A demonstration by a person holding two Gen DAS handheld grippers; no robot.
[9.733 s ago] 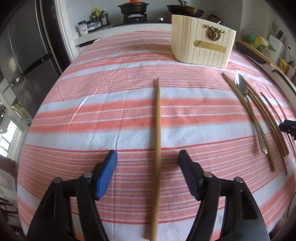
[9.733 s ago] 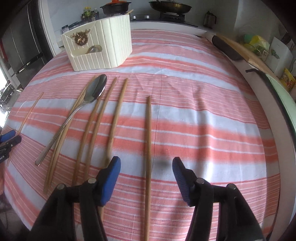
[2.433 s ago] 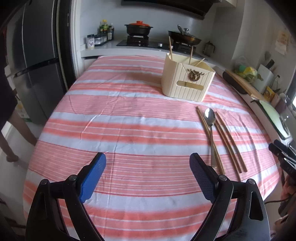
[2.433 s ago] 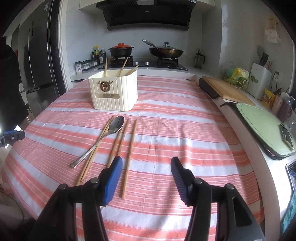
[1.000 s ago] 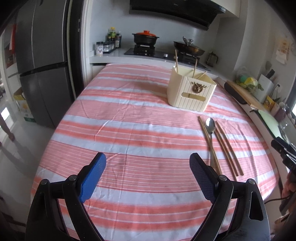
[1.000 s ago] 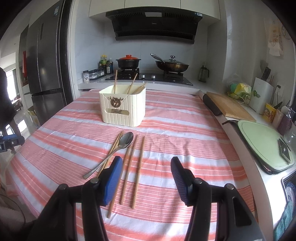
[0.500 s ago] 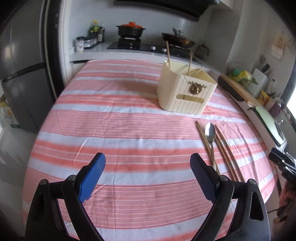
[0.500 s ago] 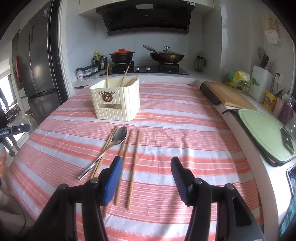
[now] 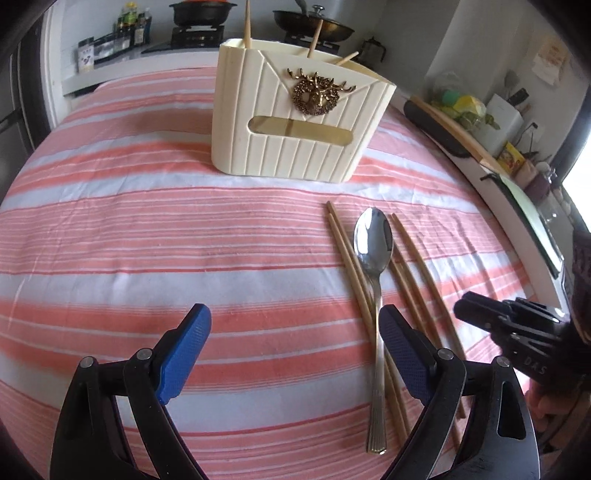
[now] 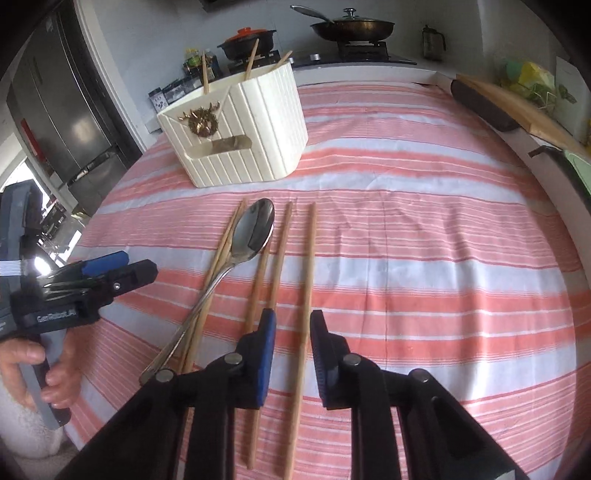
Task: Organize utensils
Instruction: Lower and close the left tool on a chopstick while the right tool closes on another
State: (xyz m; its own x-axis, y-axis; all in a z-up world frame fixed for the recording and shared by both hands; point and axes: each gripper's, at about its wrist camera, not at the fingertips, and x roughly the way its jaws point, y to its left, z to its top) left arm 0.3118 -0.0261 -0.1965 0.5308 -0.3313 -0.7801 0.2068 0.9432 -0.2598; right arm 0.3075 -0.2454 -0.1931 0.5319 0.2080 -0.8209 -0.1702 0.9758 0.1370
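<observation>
right gripper (image 10: 291, 339) dropped, now straddling outermost chopstick (image 10: 306, 280) near cloth edge.

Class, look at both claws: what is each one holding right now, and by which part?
Nothing is held. The left claw is open over bare cloth; the right claw straddles the rightmost chopstick near its lower half, not yet closed.

A striped cloth (image 9: 147, 229) covers the desk; behind it, a red-lidded pot (image 10: 246, 38) and a frying pan (image 10: 351, 26) sit on the stove, fridge (image 10: 62, 110) at left.
</observation>
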